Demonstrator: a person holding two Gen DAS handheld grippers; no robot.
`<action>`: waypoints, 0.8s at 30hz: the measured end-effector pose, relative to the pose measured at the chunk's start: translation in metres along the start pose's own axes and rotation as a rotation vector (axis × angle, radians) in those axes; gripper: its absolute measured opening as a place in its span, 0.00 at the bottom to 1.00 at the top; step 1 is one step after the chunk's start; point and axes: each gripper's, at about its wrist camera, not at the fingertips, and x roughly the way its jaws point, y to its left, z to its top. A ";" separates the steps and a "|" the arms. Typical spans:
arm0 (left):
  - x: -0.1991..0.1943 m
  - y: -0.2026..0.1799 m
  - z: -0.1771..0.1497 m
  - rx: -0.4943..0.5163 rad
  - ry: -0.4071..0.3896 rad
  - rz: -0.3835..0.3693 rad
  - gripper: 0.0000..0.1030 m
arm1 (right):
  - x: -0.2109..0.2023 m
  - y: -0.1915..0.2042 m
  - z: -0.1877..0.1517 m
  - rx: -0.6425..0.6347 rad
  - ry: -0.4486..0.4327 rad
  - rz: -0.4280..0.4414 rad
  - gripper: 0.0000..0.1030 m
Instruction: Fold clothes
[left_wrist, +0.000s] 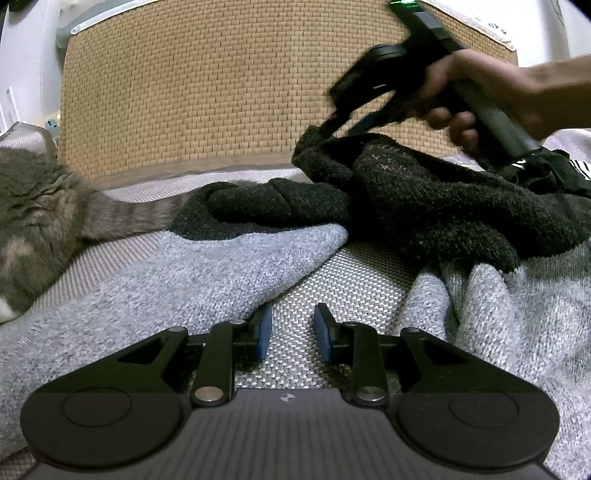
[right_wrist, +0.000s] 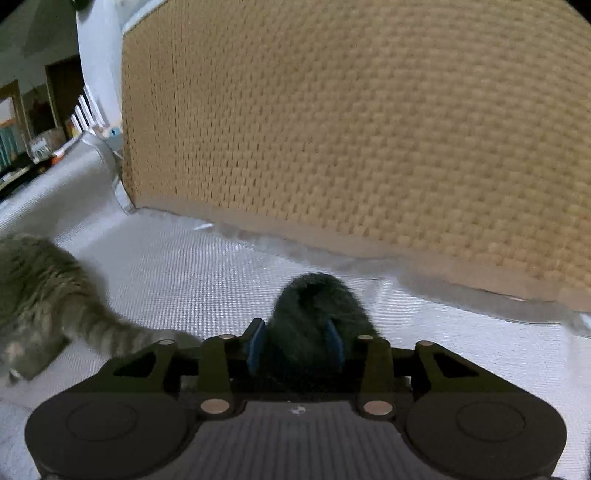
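Woven mat (left_wrist: 354, 280) underneath, cat (left_wrist: 40, 218) close by. Right gripper (right_wrist: 295, 345) clamping dark sweater part (right_wrist: 314, 314); left gripper (left_wrist: 293, 330) parted, empty. Lift slowly, keep knit clear of tail.

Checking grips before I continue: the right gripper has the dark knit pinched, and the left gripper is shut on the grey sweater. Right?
Not quite. In the left wrist view the left gripper is open, its fingers apart over bare mat beside the grey sweater. The right gripper does pinch the dark knit.
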 end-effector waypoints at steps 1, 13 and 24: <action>0.000 -0.001 0.000 0.004 0.002 0.003 0.29 | -0.011 -0.010 -0.002 0.014 -0.014 0.001 0.42; -0.016 -0.009 0.030 0.112 0.005 -0.027 0.33 | -0.065 -0.115 -0.050 0.182 0.041 -0.123 0.43; 0.023 -0.005 0.120 0.106 -0.050 -0.096 0.51 | -0.047 -0.115 -0.075 0.199 0.111 -0.011 0.46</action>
